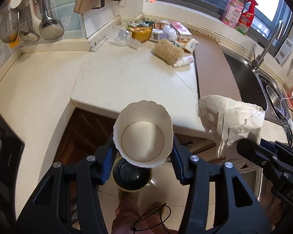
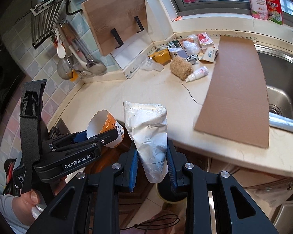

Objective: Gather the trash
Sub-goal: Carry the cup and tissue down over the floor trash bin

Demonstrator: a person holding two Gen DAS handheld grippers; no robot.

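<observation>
The left gripper (image 1: pixel 143 156) clamps a scalloped paper cup (image 1: pixel 143 131) by its walls, mouth up. The right gripper (image 2: pixel 152 165) pinches a crumpled paper wrapper (image 2: pixel 149 136). Both hang off the counter (image 1: pixel 127 81) above what may be a bin (image 1: pixel 131 175), presumably for dropping.

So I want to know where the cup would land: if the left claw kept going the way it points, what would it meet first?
Probably the round bin on the floor. The left claw, shut on the paper cup, points steeply down, and the bin's dark opening sits just below the cup, though depth is unclear.
</observation>
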